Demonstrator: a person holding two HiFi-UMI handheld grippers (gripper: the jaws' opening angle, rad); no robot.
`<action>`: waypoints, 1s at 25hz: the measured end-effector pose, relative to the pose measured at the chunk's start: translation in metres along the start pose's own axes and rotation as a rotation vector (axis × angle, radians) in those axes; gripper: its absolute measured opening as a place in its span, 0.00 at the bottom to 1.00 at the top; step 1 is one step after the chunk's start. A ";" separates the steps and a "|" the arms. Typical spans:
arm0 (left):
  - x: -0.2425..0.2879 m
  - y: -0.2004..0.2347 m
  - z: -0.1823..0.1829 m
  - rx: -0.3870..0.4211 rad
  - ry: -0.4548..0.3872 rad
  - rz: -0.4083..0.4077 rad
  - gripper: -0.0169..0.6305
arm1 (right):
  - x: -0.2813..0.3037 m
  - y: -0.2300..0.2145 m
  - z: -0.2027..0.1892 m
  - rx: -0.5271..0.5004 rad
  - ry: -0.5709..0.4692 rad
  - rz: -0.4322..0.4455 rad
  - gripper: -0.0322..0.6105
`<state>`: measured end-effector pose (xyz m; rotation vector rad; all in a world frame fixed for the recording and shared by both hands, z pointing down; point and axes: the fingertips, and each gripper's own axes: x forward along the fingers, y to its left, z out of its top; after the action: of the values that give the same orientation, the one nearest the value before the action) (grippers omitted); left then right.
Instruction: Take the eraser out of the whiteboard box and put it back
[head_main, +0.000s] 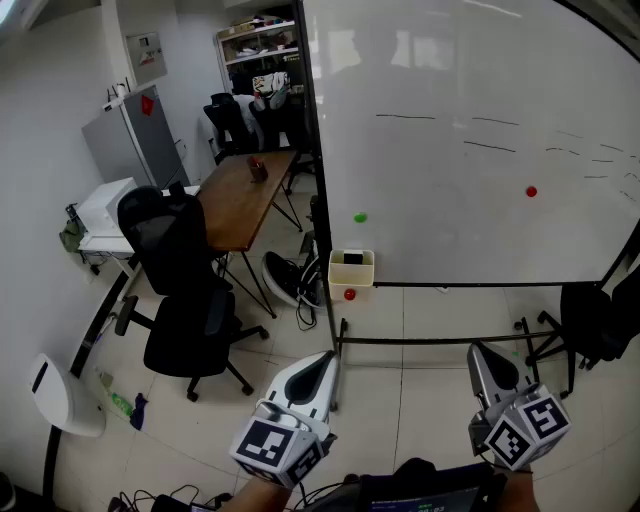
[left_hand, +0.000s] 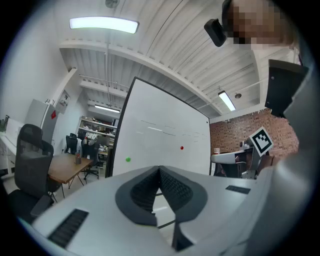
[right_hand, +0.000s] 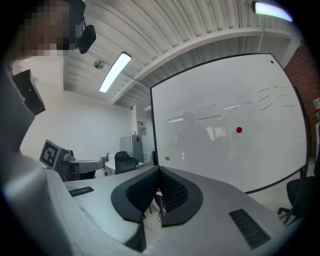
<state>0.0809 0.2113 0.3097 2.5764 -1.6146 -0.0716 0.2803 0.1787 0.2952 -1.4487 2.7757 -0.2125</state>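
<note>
A cream whiteboard box (head_main: 351, 272) hangs at the lower left corner of the large whiteboard (head_main: 470, 150). The dark eraser (head_main: 352, 259) lies in the box's open top. A red magnet (head_main: 349, 294) sits just below the box. My left gripper (head_main: 328, 358) is low in the head view, well short of the box, shut with nothing in it. My right gripper (head_main: 480, 352) is beside it to the right, also shut and empty. In the left gripper view the jaws' tips (left_hand: 159, 170) meet before the whiteboard (left_hand: 160, 135). The right gripper (right_hand: 160, 170) likewise faces the whiteboard (right_hand: 225, 130).
A wooden table (head_main: 240, 195) and black office chairs (head_main: 185, 290) stand left of the board. The board's black stand bars (head_main: 440, 340) run along the floor between me and the box. Shoes and cables (head_main: 290, 280) lie by the stand. Another black chair (head_main: 600, 320) is at the right.
</note>
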 end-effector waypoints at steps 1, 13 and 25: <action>0.005 0.004 -0.001 0.000 0.003 -0.005 0.03 | 0.008 0.000 0.001 -0.003 0.000 0.006 0.09; 0.088 0.063 0.011 0.012 0.002 0.026 0.03 | 0.118 -0.027 0.013 0.015 -0.020 0.101 0.09; 0.209 0.111 0.029 0.015 -0.006 0.082 0.03 | 0.221 -0.103 0.026 0.061 0.003 0.194 0.09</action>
<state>0.0701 -0.0270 0.2963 2.5197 -1.7272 -0.0610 0.2394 -0.0634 0.2953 -1.1574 2.8609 -0.2936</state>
